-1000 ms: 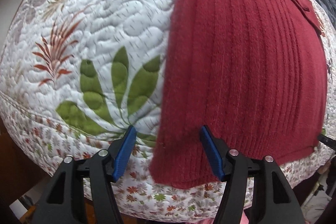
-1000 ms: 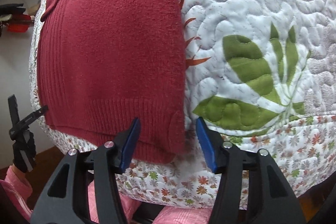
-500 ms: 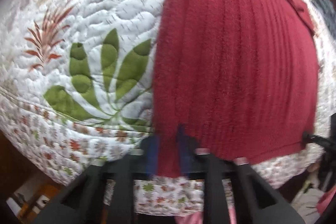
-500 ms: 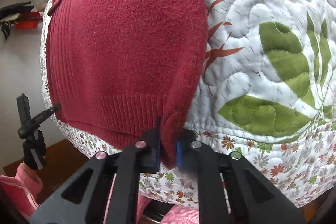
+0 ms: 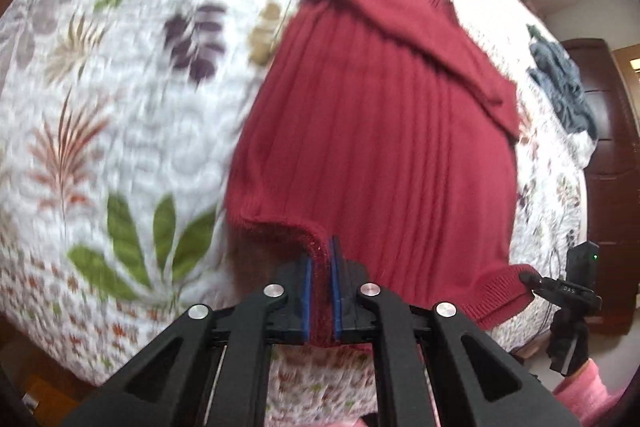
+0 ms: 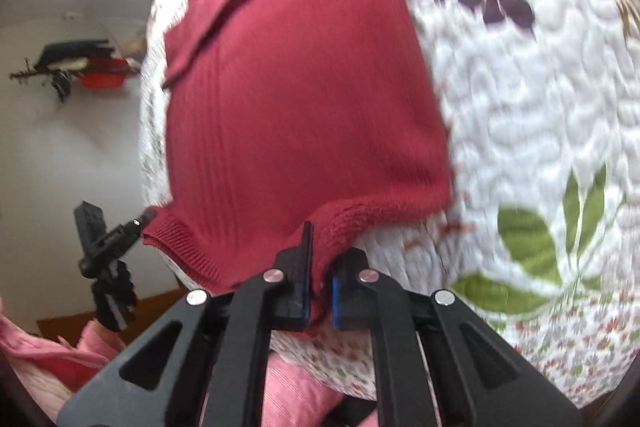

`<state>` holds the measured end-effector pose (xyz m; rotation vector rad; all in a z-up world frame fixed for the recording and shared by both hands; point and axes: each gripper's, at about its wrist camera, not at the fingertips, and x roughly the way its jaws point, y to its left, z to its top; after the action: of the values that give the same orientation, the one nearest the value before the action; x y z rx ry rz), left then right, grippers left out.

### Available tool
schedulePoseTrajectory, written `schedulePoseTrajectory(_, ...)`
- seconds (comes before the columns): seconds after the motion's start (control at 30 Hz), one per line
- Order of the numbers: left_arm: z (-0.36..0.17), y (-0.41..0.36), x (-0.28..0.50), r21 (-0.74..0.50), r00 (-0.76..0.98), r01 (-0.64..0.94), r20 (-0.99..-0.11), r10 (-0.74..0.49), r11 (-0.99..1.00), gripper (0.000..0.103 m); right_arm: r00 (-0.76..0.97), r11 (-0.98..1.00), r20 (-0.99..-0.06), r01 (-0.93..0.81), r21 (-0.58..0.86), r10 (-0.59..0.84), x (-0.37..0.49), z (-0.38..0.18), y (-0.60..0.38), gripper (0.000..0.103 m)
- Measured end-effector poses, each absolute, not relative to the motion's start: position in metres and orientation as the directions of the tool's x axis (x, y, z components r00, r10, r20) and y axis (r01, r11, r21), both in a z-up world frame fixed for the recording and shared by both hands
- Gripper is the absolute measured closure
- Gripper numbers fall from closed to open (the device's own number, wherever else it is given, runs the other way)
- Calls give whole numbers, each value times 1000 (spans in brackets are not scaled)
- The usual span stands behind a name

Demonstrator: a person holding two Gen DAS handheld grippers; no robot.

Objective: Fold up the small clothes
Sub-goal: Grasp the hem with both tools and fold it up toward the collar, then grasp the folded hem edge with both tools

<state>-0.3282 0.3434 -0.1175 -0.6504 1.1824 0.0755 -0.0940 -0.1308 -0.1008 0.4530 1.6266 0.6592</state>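
At the quilt's (image 5: 132, 131) near edge, left gripper (image 5: 320, 291) and right gripper (image 6: 320, 291) each pinched a hem corner of the red sweater (image 5: 380, 147); lifting evenly would keep the fold square.

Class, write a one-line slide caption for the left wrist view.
Left gripper pinches the red sweater hem, lifting it off the floral quilt.

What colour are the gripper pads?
Blue pads, clearest in the left wrist view, clamping the red sweater.
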Motion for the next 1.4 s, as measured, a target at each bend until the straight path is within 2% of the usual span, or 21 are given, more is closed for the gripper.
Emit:
schedulePoseTrajectory(0.27,-121,379,-266,-482,504,-395,-825,-254,782,96,-86,699,-697,0,715,712,-31,-111,-139,98)
schedulePoseTrajectory(0.57,-146,397,-202,-458,496,-428,-839,-221,779,96,-84,682,-677,41,730,731,28,-139,-134,97)
schedulePoseTrajectory(0.8,-160,409,-196,-520,486,-467,-827,-283,715,91,-122,698,-688,91,710,716,38,-157,-134,88)
schedulePoseTrajectory(0.87,-157,413,-199,-546,493,-474,-815,-306,691,84,-112,703,-694,95,705,711,36,-153,-140,81)
schedulePoseTrajectory(0.93,-151,420,-208,-575,508,-491,-799,-321,655,70,-101,711,-704,97,696,703,34,-147,-147,73)
schedulePoseTrajectory(1.0,-140,428,-218,-575,533,-516,-796,-288,635,60,-67,735,-732,80,674,678,33,-137,-153,61)
schedulePoseTrajectory(1.13,-118,428,-224,-500,538,-492,-818,-203,713,59,-10,783,-783,19,621,622,28,-116,-158,58)
schedulePoseTrajectory(1.4,-124,382,-161,-252,443,-256,-889,-119,933,58,2,800,-802,-83,595,597,26,-104,-132,56)
